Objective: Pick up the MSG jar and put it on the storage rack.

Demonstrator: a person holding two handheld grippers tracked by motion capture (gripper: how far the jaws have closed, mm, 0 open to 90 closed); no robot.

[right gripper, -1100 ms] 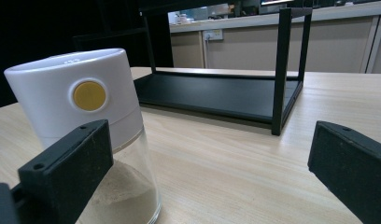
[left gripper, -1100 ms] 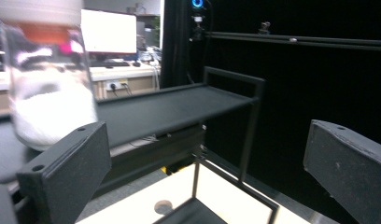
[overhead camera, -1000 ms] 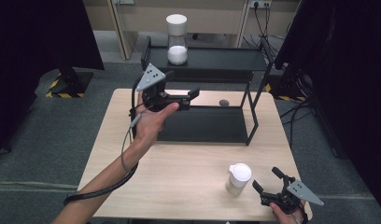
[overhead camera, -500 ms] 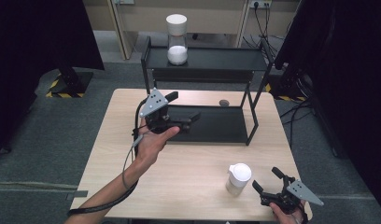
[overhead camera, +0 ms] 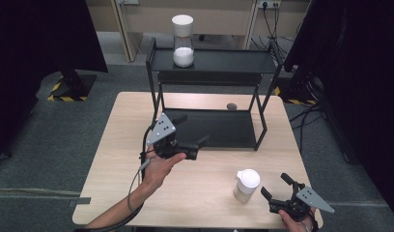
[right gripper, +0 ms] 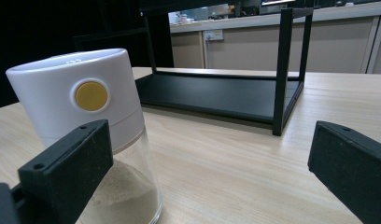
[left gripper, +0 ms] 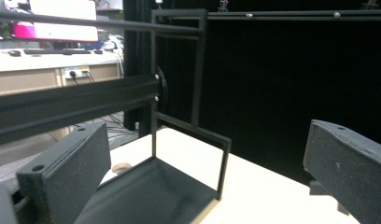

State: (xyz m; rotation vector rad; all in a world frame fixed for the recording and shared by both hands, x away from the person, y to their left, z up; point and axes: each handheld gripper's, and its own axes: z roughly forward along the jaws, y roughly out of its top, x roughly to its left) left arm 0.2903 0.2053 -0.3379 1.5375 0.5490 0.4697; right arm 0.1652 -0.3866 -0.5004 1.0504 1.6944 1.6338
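Landmark: black two-tier rack [overhead camera: 212,92] at the back half of the table [overhead camera: 113,159].

Progress, as a guess: one tall jar [overhead camera: 183,41] with white powder already stands on the rack's top tier, left part. A second, shorter shaker jar [overhead camera: 246,185] with white lid sits on the table in front of the rack, toward its right end, not yet picked up. So roughly half done, if both jars belong on the rack; grab and lift are left.

Left gripper [overhead camera: 194,140]: held in the air just in front of the rack's lower tier, left end, jaws spread, nothing between them. Its own view looks into the lower tier [left gripper: 151,186], empty there.

Right gripper [overhead camera: 277,188]: low at the table's near edge, just right of the shaker jar, jaws spread wide, not touching it. In the right gripper view the shaker jar [right gripper: 93,126] sits just behind the left jaw, off centre, not between the jaws.

Hard to make out: small dark round thing [overhead camera: 231,106] on the table behind the lower tier, can't tell what. The shaker jar's bottom is cut off in the right gripper view. The right hand [overhead camera: 296,220] is partly cut by the frame edge.
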